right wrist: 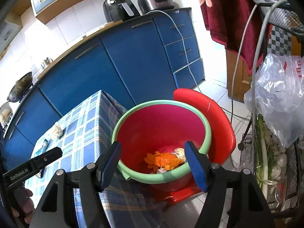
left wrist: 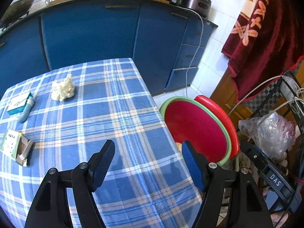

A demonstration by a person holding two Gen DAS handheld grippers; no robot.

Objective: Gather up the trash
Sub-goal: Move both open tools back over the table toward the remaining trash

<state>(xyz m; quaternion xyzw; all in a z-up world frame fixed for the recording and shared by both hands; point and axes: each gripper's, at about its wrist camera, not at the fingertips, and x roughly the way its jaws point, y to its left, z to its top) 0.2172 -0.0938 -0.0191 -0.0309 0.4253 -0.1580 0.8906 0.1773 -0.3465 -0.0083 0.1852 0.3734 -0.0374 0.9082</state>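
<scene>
A red basin with a green rim point(right wrist: 206, 133) stands on a red chair point(right wrist: 220, 117) beside the table; it also shows in the left wrist view point(left wrist: 197, 127). Orange scraps point(right wrist: 161, 160) and a crumpled wad point(right wrist: 179, 152) lie in it. My right gripper point(right wrist: 153, 166) is open and empty above the basin's near rim. My left gripper point(left wrist: 148, 163) is open and empty above the blue plaid table point(left wrist: 114, 114). On the table lie a crumpled tissue point(left wrist: 63, 89), a teal and white box point(left wrist: 18, 103) with a pale tube point(left wrist: 28, 108), and a torn carton point(left wrist: 16, 147).
Blue kitchen cabinets point(left wrist: 91, 32) stand behind the table, with an air fryer point(right wrist: 119, 7) and a rice cooker point(right wrist: 156, 1) on the counter. A wire rack point(right wrist: 275, 152) with a plastic bag point(right wrist: 281, 98) and vegetables stands at right. A dark red towel point(left wrist: 262, 28) hangs above.
</scene>
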